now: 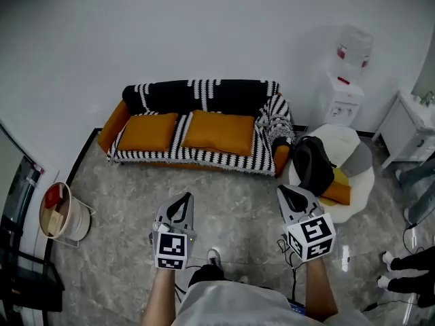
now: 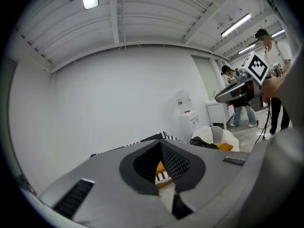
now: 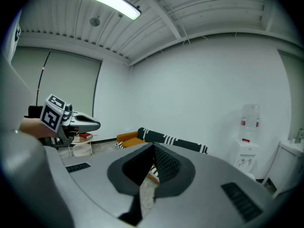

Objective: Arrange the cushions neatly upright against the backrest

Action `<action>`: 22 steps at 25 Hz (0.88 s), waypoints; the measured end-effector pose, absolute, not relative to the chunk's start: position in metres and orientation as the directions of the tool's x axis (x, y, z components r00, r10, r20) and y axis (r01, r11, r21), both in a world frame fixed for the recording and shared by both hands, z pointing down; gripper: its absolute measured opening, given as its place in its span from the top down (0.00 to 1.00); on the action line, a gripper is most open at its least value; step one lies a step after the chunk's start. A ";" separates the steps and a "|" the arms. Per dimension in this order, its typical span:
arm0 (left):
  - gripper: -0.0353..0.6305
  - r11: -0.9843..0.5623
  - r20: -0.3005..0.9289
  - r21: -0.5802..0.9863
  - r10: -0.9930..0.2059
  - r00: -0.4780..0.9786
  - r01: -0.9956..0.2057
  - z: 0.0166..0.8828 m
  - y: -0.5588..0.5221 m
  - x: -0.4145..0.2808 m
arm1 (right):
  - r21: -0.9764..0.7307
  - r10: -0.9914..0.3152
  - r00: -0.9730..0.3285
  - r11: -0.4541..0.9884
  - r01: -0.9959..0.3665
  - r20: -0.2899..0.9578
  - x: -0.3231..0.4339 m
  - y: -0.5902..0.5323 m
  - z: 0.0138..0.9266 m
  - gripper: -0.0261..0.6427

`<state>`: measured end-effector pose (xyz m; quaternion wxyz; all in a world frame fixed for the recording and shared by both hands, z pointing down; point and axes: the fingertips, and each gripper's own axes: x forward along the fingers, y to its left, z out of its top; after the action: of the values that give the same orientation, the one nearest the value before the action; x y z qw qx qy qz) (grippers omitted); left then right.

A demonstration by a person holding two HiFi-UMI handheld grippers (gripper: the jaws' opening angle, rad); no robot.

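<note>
Left gripper point(image 1: 184, 198): jaws together, nothing between them, over the grey floor point(image 1: 231, 192), well apart from the sofa point(image 1: 204, 95).
Right gripper point(image 1: 285, 191): jaws together, likewise empty.
Cushions: left cushion point(image 1: 147, 132) and right cushion point(image 1: 219, 132), both orange, lie flat side by side on the seat.
Right of sofa: white chair point(image 1: 353, 156) bearing a black bag point(image 1: 312, 163); water dispenser point(image 1: 343, 80) behind.
Left: round basket point(image 1: 62, 212).
</note>
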<state>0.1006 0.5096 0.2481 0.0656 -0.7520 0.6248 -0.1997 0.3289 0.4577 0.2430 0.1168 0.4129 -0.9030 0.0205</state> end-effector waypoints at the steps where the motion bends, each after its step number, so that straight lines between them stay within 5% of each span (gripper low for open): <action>1: 0.91 -0.213 0.222 -0.346 -0.965 0.141 -0.914 0.250 0.508 0.102 | 0.059 -0.749 -0.623 0.649 -0.758 0.225 0.332 0.456 0.244 0.96; 22: 0.91 -0.286 0.292 -0.357 -0.939 0.184 -0.889 0.289 0.334 0.029 | 0.068 -0.779 -0.576 0.607 -0.792 0.248 0.274 0.312 0.266 0.96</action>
<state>0.0295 0.3342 0.2893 0.0530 -0.7677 0.5953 -0.2312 0.2745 0.3119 0.2656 0.1273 0.4427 -0.8872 0.0253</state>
